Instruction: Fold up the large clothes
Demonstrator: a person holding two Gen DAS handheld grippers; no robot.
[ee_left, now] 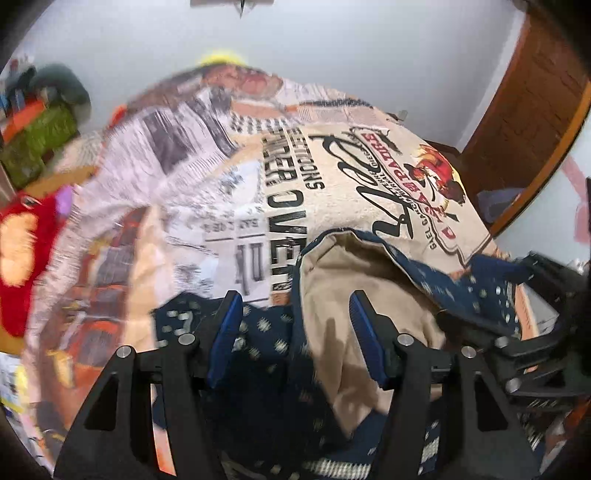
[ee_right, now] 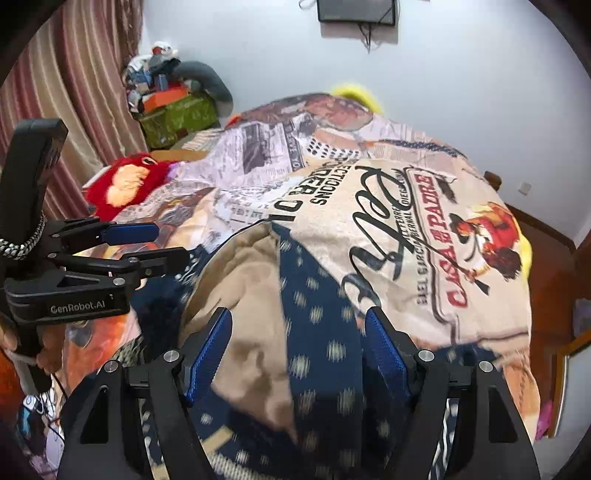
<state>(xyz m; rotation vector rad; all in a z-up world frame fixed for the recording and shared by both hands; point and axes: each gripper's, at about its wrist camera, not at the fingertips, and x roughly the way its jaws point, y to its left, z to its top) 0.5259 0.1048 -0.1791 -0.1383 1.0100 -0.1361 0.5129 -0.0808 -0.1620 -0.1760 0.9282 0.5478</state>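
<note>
Lettering runs across the printed bedspread (ee_right: 388, 206) we work over: "CASA DE PADRE" in red beside a cowboy figure, a large black script word, and "ELECTIONS" in block capitals, all upside down to us. Our garment (ee_right: 317, 314), navy with pale dots and a tan lining, lies crumpled on that bedspread at its near edge. Our right gripper (ee_right: 299, 325) hovers over the dotted cloth with its blue pads well apart, gripping nothing. Our left gripper (ee_left: 291, 306) likewise stands spread above the tan lining; seen from the right wrist, its body reads "GenRobot.AI". Beyond sit a red plush toy (ee_right: 122, 184) and a wall-mounted screen (ee_right: 356, 11).
</note>
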